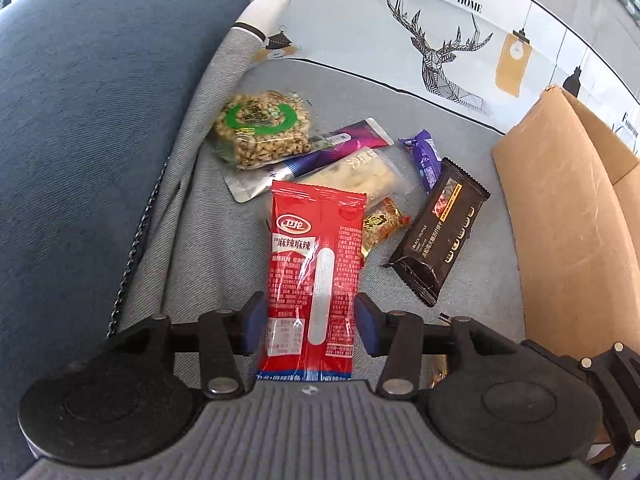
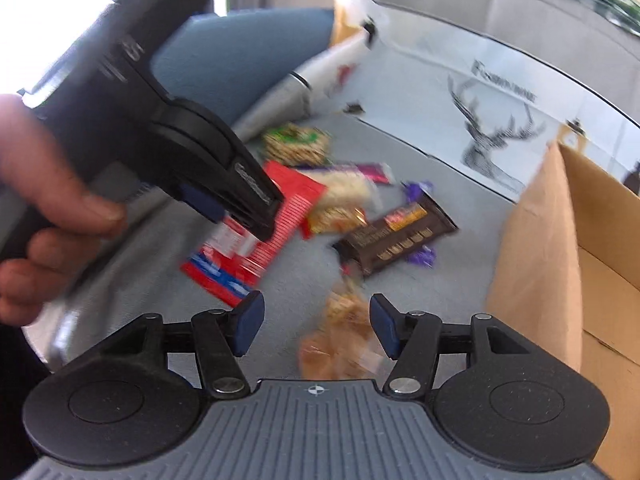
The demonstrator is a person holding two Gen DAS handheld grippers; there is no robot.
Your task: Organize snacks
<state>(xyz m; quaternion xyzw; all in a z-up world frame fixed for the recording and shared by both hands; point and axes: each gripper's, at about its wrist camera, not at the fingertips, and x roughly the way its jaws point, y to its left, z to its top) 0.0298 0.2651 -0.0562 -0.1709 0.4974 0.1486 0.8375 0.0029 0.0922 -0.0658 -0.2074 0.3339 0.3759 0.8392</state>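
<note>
My left gripper (image 1: pixel 310 326) has its blue pads on both sides of a long red snack packet (image 1: pixel 314 264), closed on its edges; in the right wrist view it (image 2: pixel 256 216) is over the same packet (image 2: pixel 260 240). Beyond lie a round puffed-grain cake (image 1: pixel 260 132), a purple sachet (image 1: pixel 340 148), a pale nougat bar (image 1: pixel 360 176), a small orange candy (image 1: pixel 380 224), a purple candy (image 1: pixel 426 160) and a black biscuit bar (image 1: pixel 440 236). My right gripper (image 2: pixel 316 328) is open above a blurred orange snack (image 2: pixel 340 340).
The snacks lie on a grey tablecloth (image 1: pixel 208 248) with a deer print (image 1: pixel 444 56). An open cardboard box (image 1: pixel 560 208) stands at the right, also in the right wrist view (image 2: pixel 540 240). A blue chair (image 1: pixel 88 100) is at the left.
</note>
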